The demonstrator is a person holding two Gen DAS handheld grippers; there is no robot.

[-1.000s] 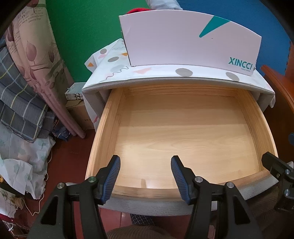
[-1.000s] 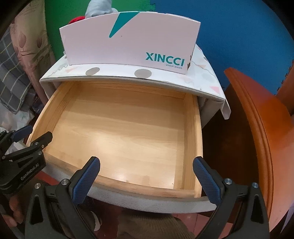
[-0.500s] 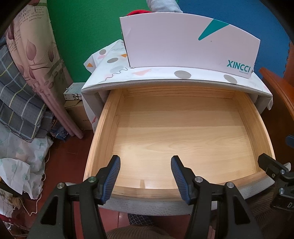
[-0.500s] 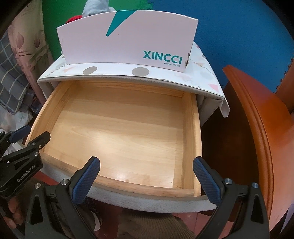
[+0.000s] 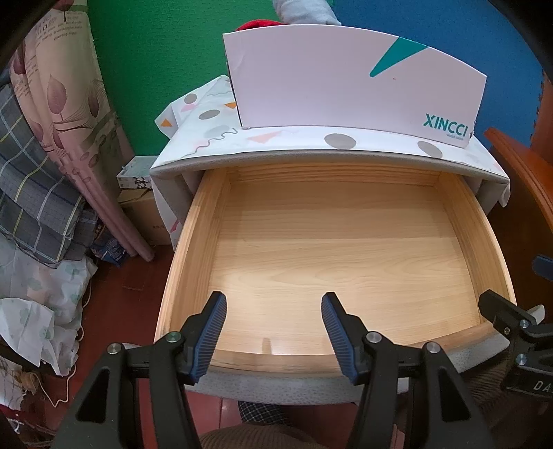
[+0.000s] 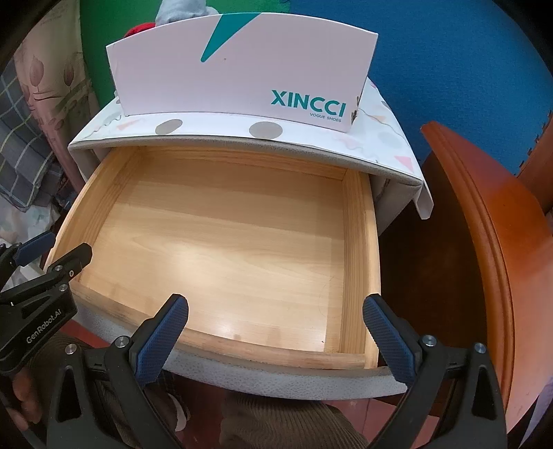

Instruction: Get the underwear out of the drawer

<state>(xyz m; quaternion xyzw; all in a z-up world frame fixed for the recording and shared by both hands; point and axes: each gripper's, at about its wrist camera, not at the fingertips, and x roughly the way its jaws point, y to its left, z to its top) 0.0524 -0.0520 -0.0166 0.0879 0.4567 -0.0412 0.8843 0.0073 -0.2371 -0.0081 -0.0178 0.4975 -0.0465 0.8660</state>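
Observation:
The wooden drawer (image 5: pixel 188 262) of a small cabinet stands pulled out, and its pale floor is bare; no underwear lies in it. My left gripper (image 5: pixel 273 311) hovers open over the drawer's front edge with nothing between its fingers. In the right wrist view the same drawer (image 6: pixel 359 248) shows, with my right gripper (image 6: pixel 275 311) open wider above its front right part, also holding nothing. A white XINCCI shoe box (image 5: pixel 352 79) stands on the cabinet top. Grey cloth (image 5: pixel 304 10) and red cloth (image 5: pixel 255 25) peek out behind it; what they are I cannot tell.
A patterned sheet covers the cabinet top (image 5: pixel 214 138). To the left hang a pink curtain (image 5: pixel 62 114) and plaid fabric (image 5: pixel 31 193), with cardboard boxes (image 5: pixel 145 214) on the red floor. An orange wooden furniture edge (image 6: pixel 484 241) rises close on the right.

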